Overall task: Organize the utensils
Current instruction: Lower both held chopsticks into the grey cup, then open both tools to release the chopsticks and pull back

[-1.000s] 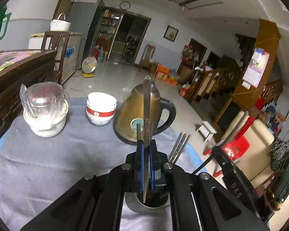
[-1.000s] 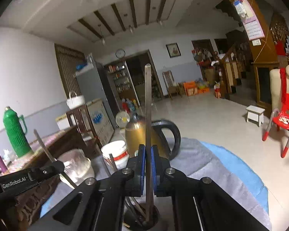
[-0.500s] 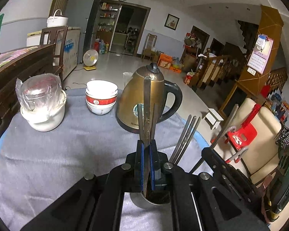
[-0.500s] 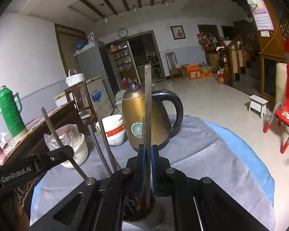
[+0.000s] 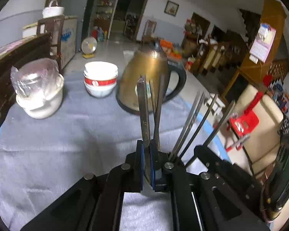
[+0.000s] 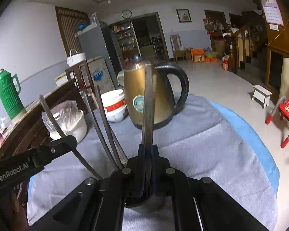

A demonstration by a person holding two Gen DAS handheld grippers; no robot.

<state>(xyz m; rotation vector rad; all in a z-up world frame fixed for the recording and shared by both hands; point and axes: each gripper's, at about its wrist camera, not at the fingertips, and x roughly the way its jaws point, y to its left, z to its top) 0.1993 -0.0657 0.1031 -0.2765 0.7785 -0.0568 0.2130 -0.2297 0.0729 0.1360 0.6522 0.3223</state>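
In the left wrist view my left gripper (image 5: pixel 146 154) is shut on a flat metal utensil (image 5: pixel 143 115) that stands upright, its lower end hidden under the jaws. Several more metal utensils (image 5: pixel 190 127) lean to the right beside it. My right gripper (image 5: pixel 199 150) comes in from the right, shut on a slanted utensil (image 5: pixel 221 123). In the right wrist view the right gripper (image 6: pixel 147 154) clamps an upright flat utensil (image 6: pixel 148 105) over a steel cup (image 6: pixel 144 204). The left gripper (image 6: pixel 71 140) holds its own utensil (image 6: pixel 50 113) beside leaning ones (image 6: pixel 104 127).
A gold kettle (image 5: pixel 144 77) with a black handle stands just beyond the cup. Stacked red-and-white bowls (image 5: pixel 100 80) and a white pot topped with a plastic-wrapped lid (image 5: pixel 40 96) sit to its left on the grey cloth (image 5: pixel 67 134). A green thermos (image 6: pixel 6 94) stands on a side cabinet.
Both grippers have sunk with their utensils and tipped further downward. The leaning utensils and the other gripper now show more fully in each view.
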